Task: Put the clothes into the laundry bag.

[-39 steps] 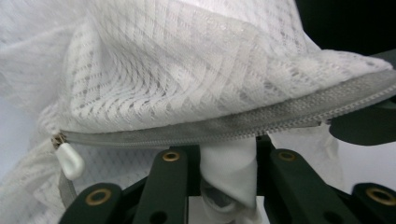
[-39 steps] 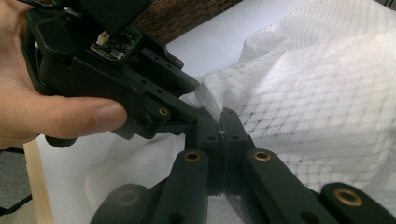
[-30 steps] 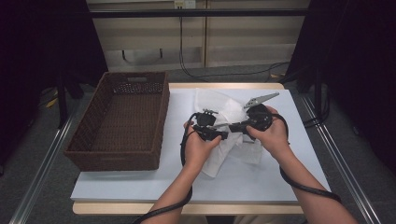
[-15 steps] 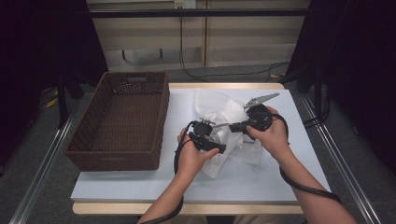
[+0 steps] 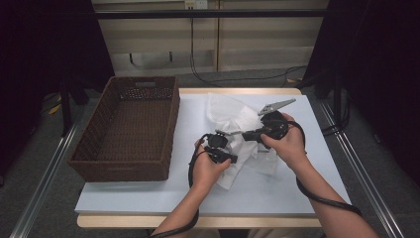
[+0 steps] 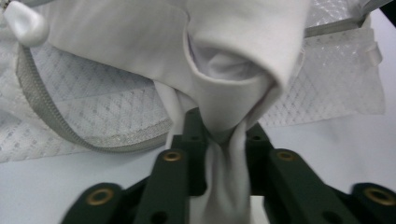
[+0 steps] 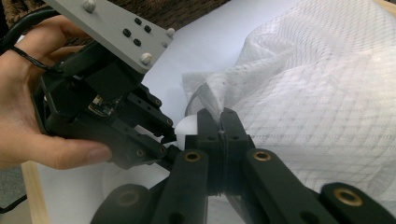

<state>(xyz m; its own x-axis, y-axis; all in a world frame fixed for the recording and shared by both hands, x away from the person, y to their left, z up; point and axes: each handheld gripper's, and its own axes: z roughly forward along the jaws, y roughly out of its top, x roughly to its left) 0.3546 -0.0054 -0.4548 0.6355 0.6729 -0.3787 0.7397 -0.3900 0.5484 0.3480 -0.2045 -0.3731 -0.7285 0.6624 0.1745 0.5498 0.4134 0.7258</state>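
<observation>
**Two tools, one mesh bag, one white cloth**

Counting things up: two tools, two hands, one mesh laundry bag, one plain white cloth, one wicker basket, one desk.

Left tool (image 5: 232, 157) near the middle of the desk (image 5: 317, 193), pinching a bunched-up fold of the white cloth (image 6: 243, 88). Jaws have just been closing, cloth squeezed between them now, gap narrow with fabric stuffed in it, as seen in the left gripper view. Left hand (image 5: 208, 166) wrapped around the tool body, black cable looping down beside the forearm.

Right tool (image 5: 246, 135) just to the right of the left one, aimed toward it, grey three-cornered plate sticking up on top. Jaws pressed all the way together in the right gripper view, clamped on the edge of the mesh bag (image 7: 327, 93) right by its opening. Right hand (image 5: 286, 144) gripping from behind.

Mesh bag lying crumpled on the desk between and behind the two tools, white diamond-pattern netting, one grey zipper (image 6: 51, 121) curving along its edge, one white zipper pull (image 6: 25, 23) in the top corner of the left gripper view. White cloth spilling out from the bag toward the near edge of the desk, under the left tool.

Brown wicker basket (image 5: 94, 144) on the left end of the desk, well apart from the bag, not touching either tool.
</observation>
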